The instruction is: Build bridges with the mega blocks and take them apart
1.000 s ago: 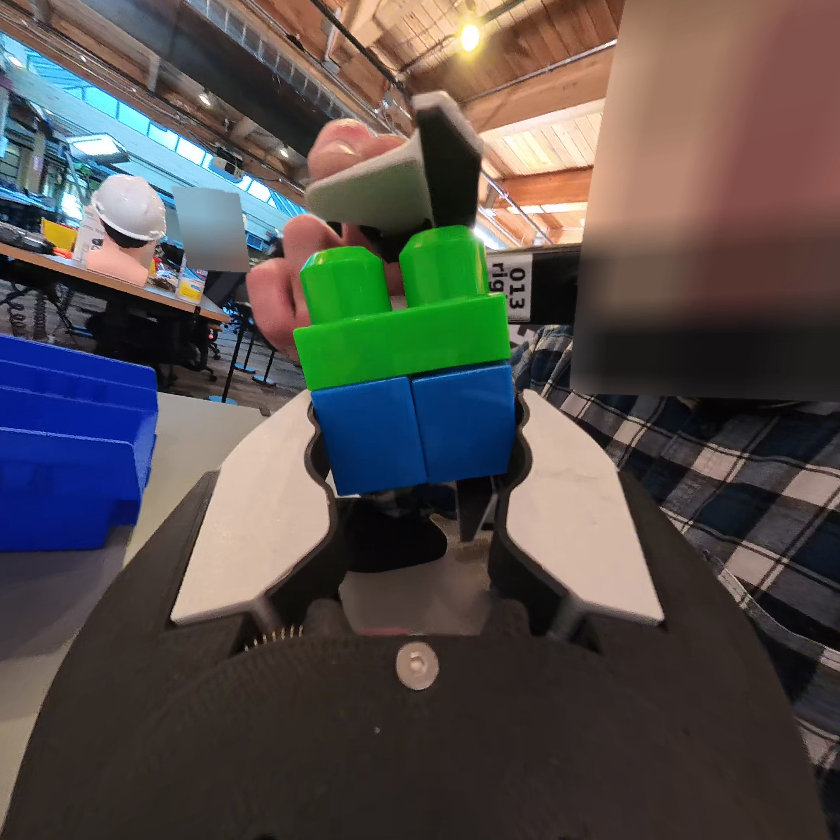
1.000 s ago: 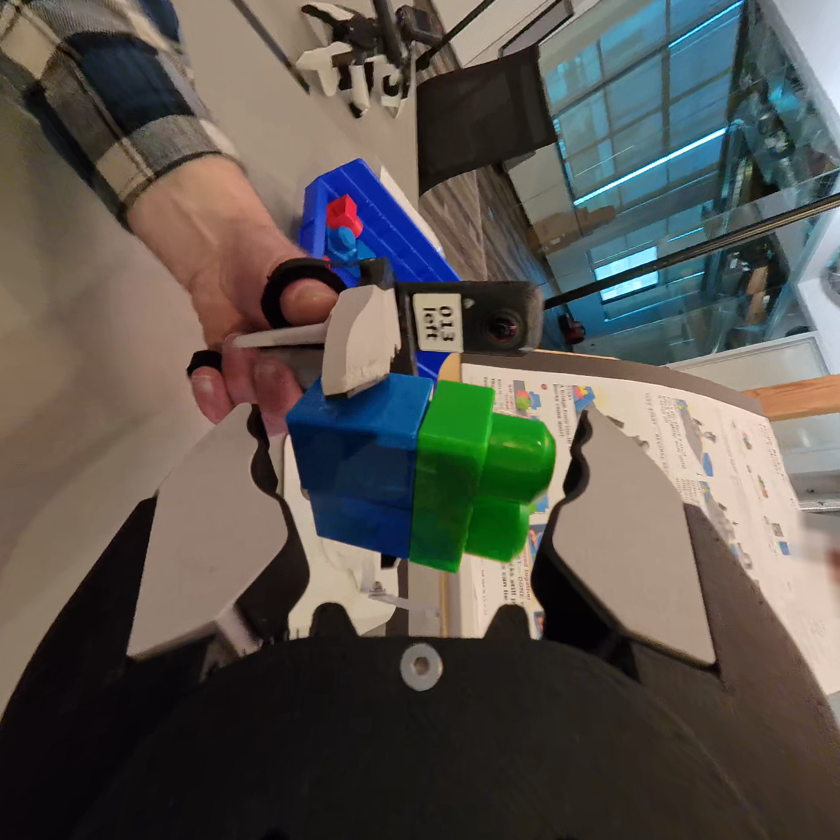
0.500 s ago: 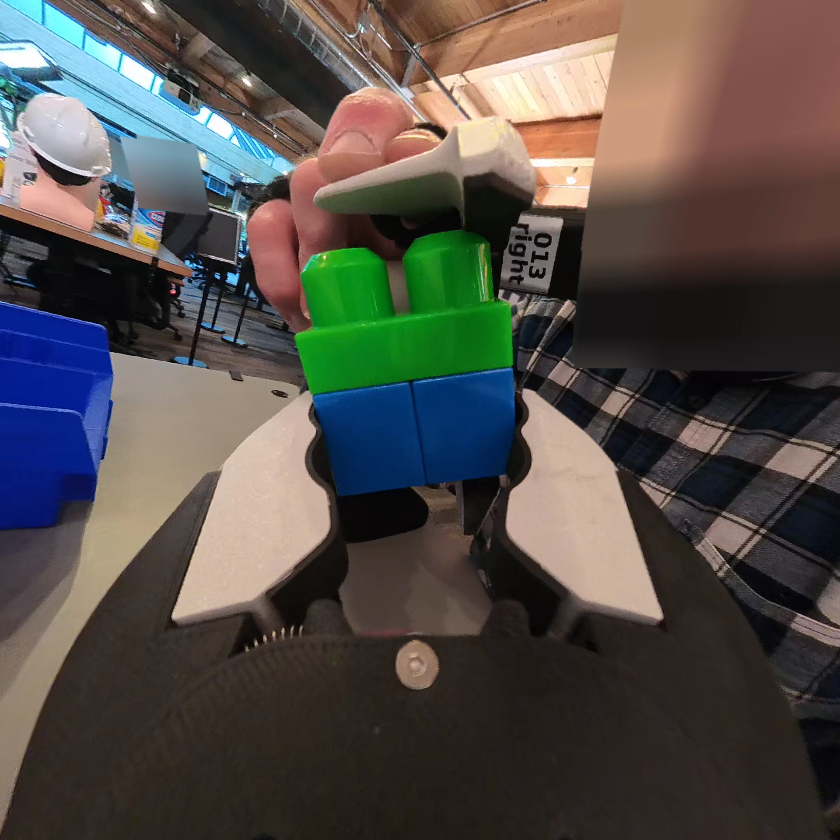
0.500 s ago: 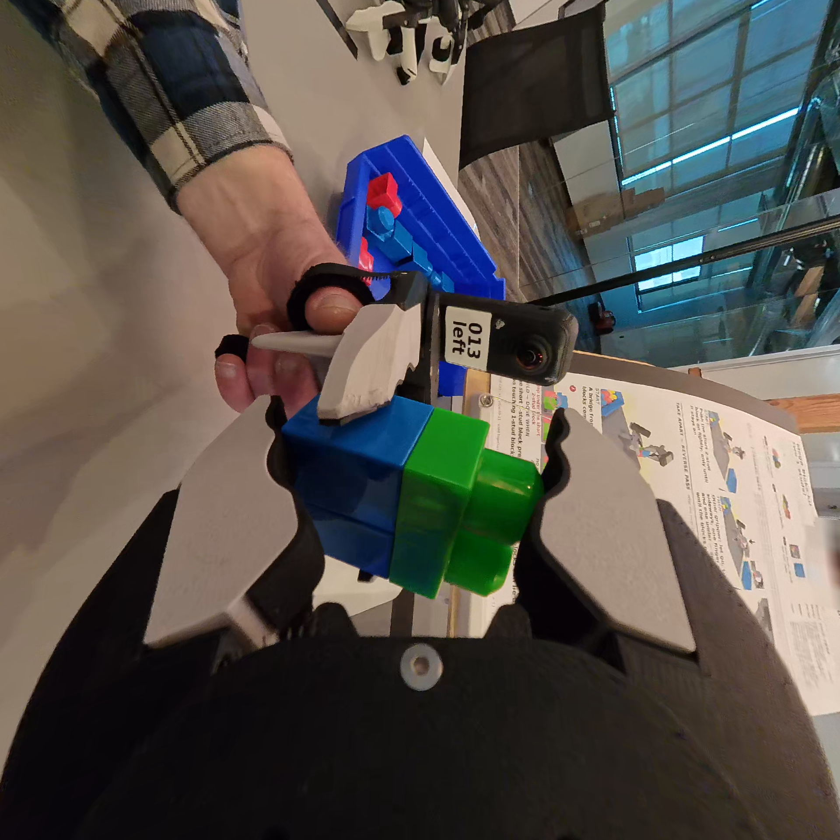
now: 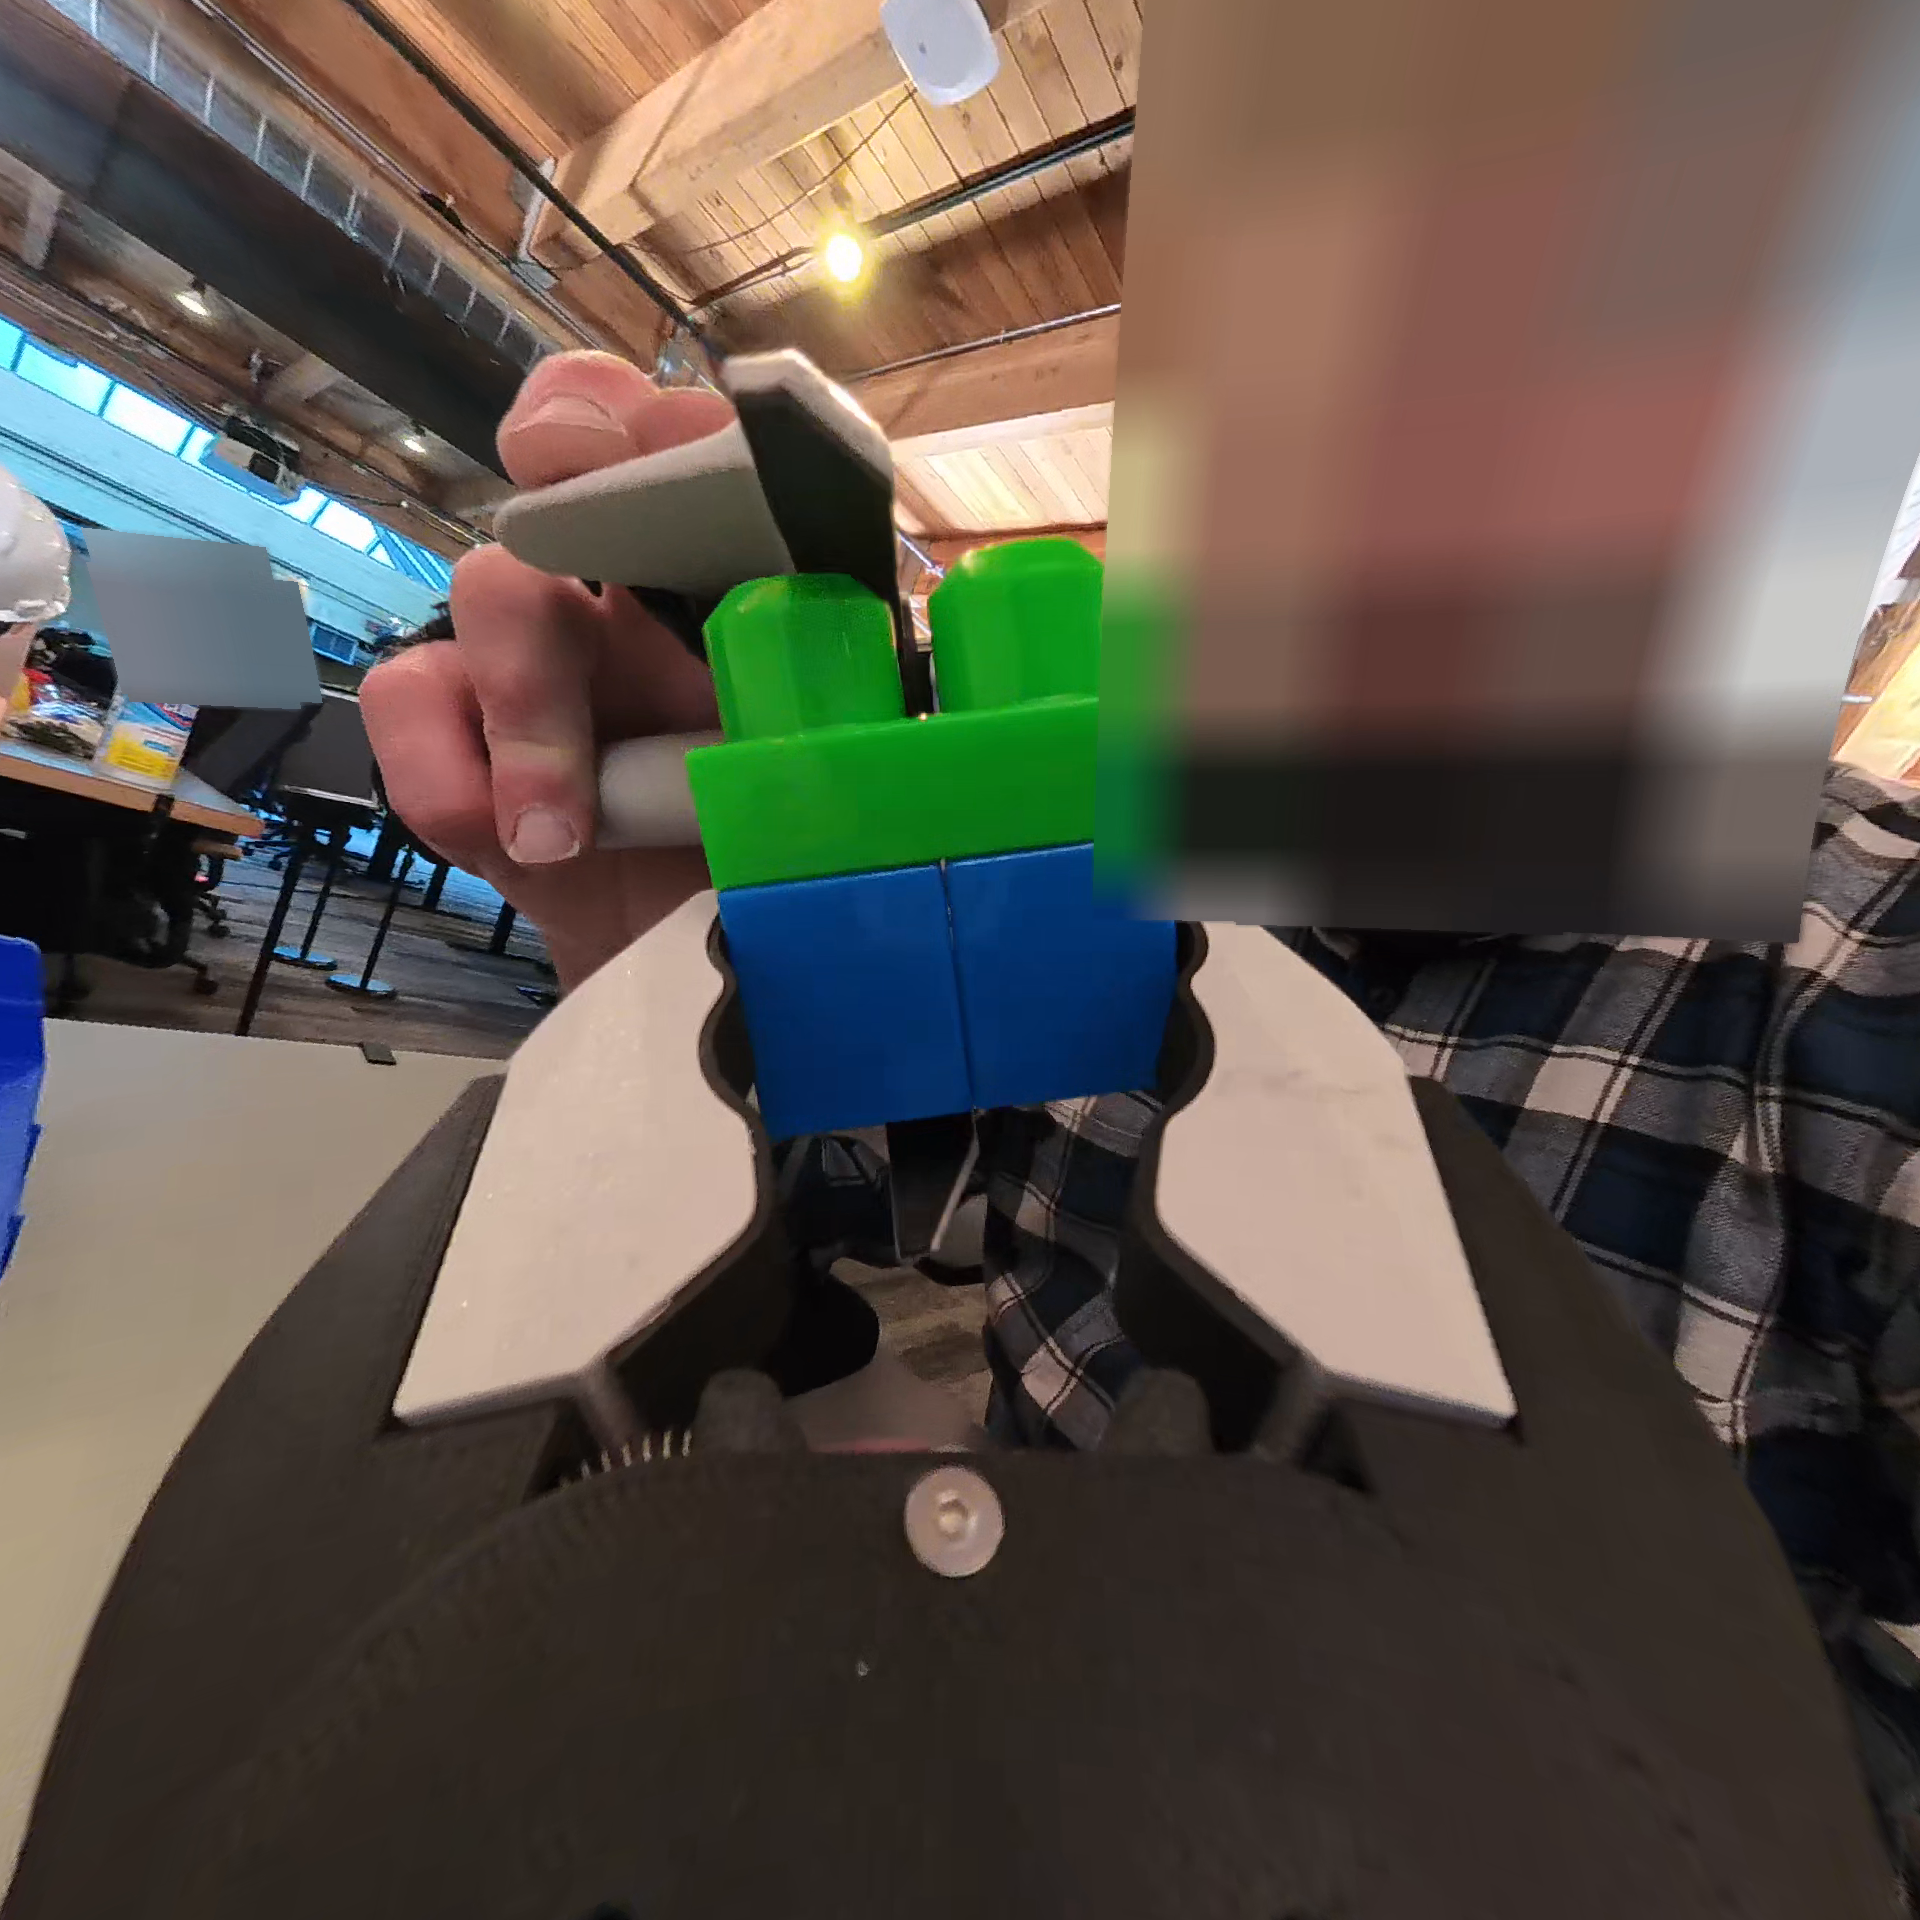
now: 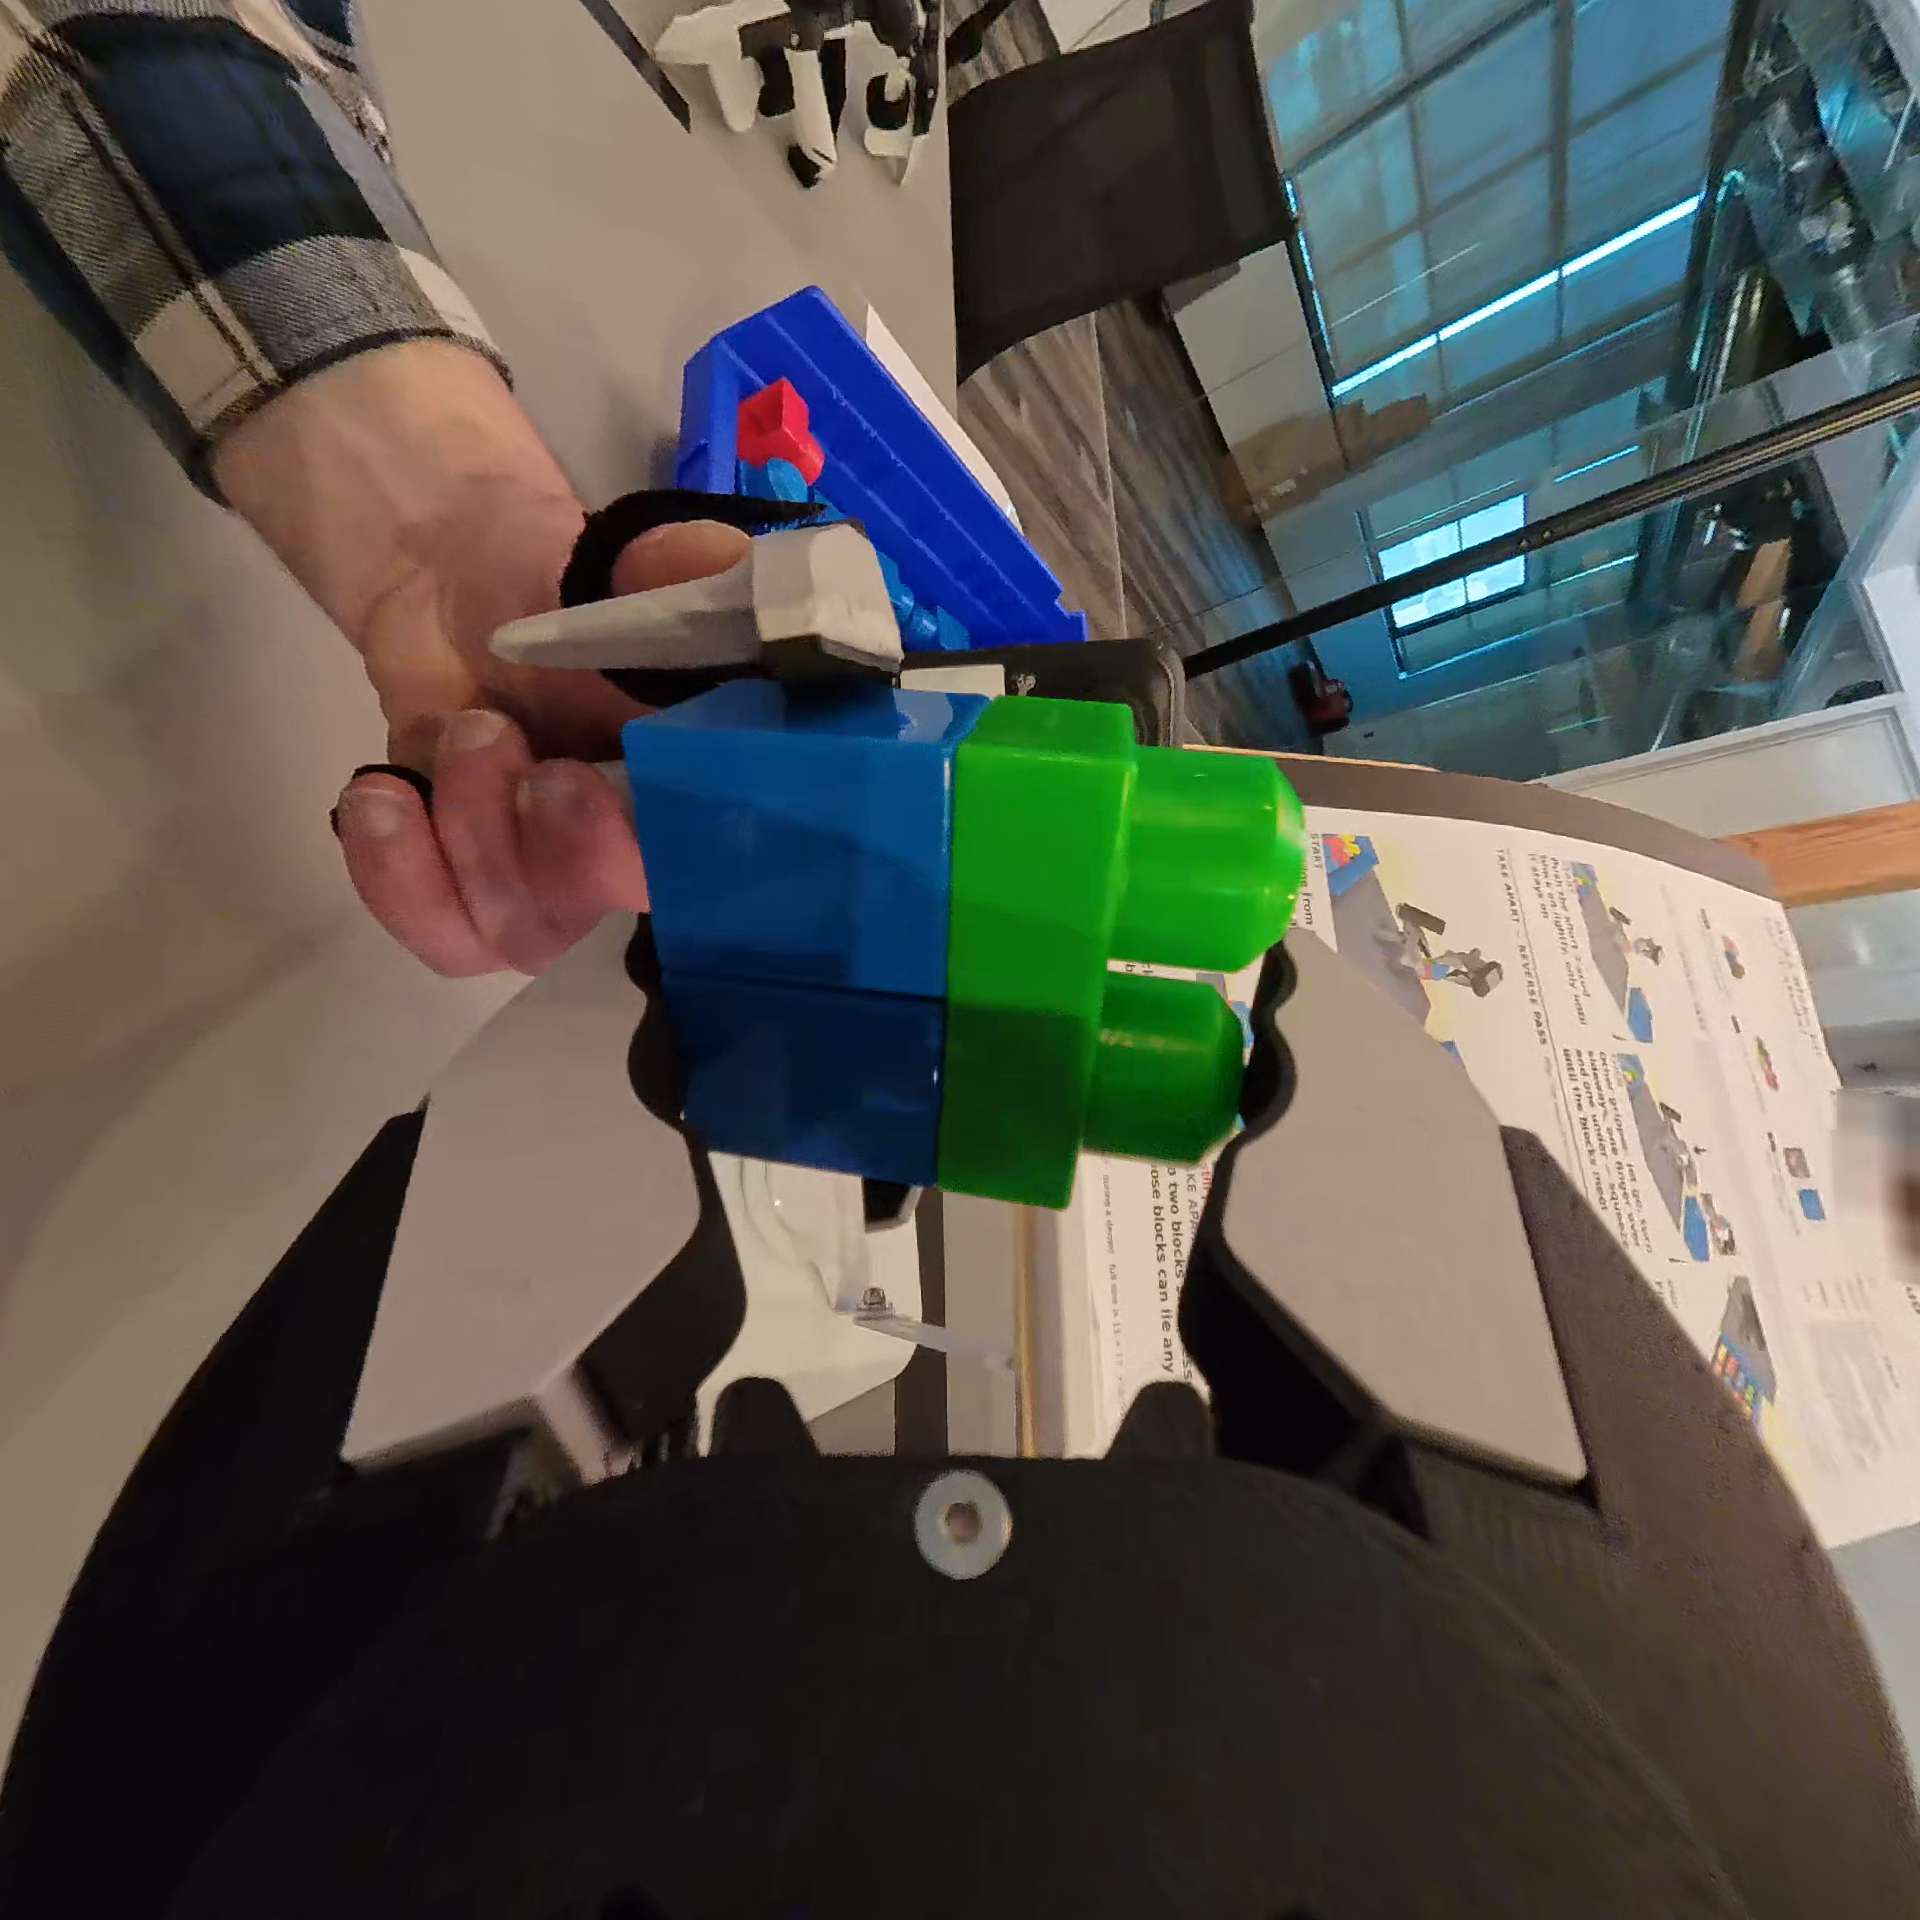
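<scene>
Between my two grippers, raised off the table [image 5: 187, 1195], sits one stack: two blue blocks [image 5: 951, 997] side by side with a green block [image 5: 894, 800] pressed onto them. From left to right in the left wrist view: a blue bin [image 5: 16, 1081] at the frame edge, then the hand [image 5: 488, 727] on the right gripper, then the stack. My left gripper [image 5: 951, 997] is clenched on the blue blocks, a pad pressing each outer side. In the right wrist view, the right gripper [image 6: 951, 1023] spans the stack lengthwise: left pad against the blue end, right pad against the green studs [image 6: 1174, 1081]. I judge both pads to be in contact. Behind lie the bin, holding a red block [image 6: 774, 421], and an instruction sheet [image 6: 1621, 1039] at right.
</scene>
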`<state>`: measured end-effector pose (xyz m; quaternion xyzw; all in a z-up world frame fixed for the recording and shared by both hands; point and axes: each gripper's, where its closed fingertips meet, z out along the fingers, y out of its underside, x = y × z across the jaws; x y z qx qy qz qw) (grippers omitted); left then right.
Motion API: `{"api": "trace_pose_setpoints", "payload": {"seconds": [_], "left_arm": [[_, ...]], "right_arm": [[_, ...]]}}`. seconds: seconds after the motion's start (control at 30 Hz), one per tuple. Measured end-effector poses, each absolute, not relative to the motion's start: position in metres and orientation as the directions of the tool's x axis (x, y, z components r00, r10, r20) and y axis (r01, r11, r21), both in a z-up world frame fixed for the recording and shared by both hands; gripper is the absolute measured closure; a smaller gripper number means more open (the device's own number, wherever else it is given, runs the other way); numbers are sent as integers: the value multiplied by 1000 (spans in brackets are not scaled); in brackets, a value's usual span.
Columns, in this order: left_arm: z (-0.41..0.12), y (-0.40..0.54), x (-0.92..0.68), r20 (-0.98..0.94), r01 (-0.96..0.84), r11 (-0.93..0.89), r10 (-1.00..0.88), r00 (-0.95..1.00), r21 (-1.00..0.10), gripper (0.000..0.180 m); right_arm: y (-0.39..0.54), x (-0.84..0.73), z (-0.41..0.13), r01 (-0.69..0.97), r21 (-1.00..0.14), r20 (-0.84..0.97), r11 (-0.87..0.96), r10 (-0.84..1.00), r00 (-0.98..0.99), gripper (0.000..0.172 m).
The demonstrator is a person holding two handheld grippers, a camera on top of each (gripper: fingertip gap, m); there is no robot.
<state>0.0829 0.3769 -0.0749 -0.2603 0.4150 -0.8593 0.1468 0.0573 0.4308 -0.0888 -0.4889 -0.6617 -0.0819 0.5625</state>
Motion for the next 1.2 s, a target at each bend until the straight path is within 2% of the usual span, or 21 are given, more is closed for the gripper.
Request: {"api": "trace_pose_setpoints", "payload": {"seconds": [0.4,0.53,0.63,0.73,0.97,1.07,1.13,1.2], "left_arm": [[-77,375,81,316,45,-632,-446,-837,-774,104],[-74,382,79,320,58,-661,-436,-841,-748,105],[-73,377,73,293,46,-656,-398,-869,-753,104],[-73,375,71,294,23,-640,-384,-876,-768,105],[-84,354,63,290,-91,-534,-302,-908,-841,105],[-100,343,66,315,-157,-443,-310,-897,-883,105],[-112,337,66,323,-199,-365,-320,-891,-909,105],[-118,335,68,329,-223,-306,-357,-874,-925,105]], "right_arm": [[430,60,-91,779,-389,838,492,539,78,69],[433,58,-89,755,-444,819,482,560,125,68],[425,59,-80,675,-570,740,470,650,172,64],[411,63,-75,585,-662,654,469,742,145,80],[387,69,-82,496,-780,452,382,892,24,85],[370,71,-75,405,-865,302,296,952,-50,98],[365,72,-84,431,-864,244,260,965,-92,108],[361,69,-94,458,-853,216,251,968,-130,110]]}}
